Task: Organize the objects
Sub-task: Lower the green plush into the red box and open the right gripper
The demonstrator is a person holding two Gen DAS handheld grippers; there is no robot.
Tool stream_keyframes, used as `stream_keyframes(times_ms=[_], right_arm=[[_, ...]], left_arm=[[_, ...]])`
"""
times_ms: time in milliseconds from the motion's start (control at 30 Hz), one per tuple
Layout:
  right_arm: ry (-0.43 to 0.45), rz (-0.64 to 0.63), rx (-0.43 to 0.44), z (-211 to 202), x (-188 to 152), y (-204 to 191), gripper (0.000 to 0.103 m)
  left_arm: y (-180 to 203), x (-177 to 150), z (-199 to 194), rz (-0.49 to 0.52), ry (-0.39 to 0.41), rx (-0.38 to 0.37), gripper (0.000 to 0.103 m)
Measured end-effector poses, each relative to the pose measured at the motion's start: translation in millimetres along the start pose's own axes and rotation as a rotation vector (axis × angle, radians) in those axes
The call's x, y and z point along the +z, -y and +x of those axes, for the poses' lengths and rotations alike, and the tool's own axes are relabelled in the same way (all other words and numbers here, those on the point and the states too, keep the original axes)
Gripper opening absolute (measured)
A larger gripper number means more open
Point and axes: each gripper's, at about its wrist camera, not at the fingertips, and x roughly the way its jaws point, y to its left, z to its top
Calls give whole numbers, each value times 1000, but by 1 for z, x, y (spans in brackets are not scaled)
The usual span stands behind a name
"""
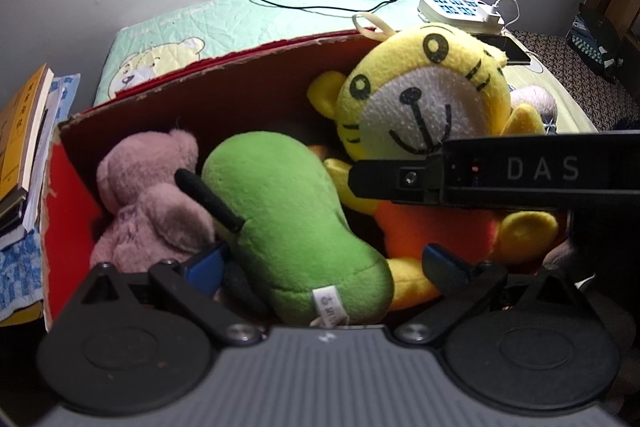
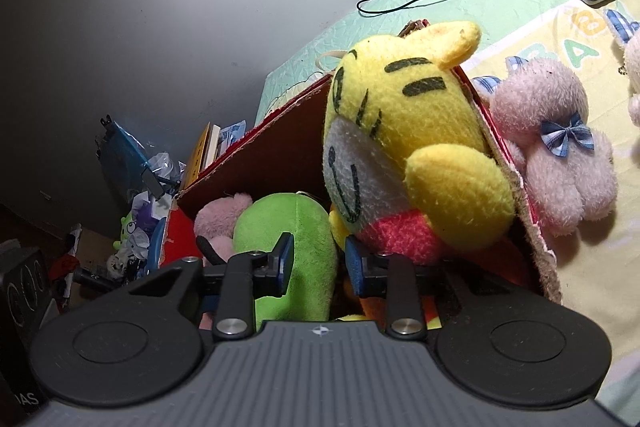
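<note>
A red cardboard box [image 1: 224,83] sits on the bed, holding a yellow tiger plush [image 1: 420,99], a green plush [image 1: 288,227] and a pink plush [image 1: 148,199]; the left gripper [image 1: 332,263] hangs spread wide around the green plush, gripping nothing; the right gripper [image 2: 318,263] is drawn nearly closed, nothing visibly pinched; a pink bear [image 2: 556,147] lies outside.

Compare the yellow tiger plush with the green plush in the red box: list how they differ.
The yellow tiger plush sits upright against the red box wall, its head above the rim; the green plush lies lower, slanted. The tiger has a stitched face, stripes and an orange body; the green one is plain, with a white tag. The tiger looks bigger. Both are soft toys inside the box.
</note>
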Motion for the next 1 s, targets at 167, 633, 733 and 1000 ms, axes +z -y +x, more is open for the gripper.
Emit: stream_keyframes(times_ms=[167,633,733,1000], right_arm=[[3,-40,-13,1,-2,-2,30],[6,-98,-42,3,-6,-7,30],[0,-109,-45,3,-7,-8,30],[-17,-132,-55,4,-9,-10,30]], left_arm=[[2,-1,1,8,-6,8,102],[5,-1,1,16,-15,17,102],[5,0,2,19,-16,17,102],[4,1,2,20,-19,17,102]])
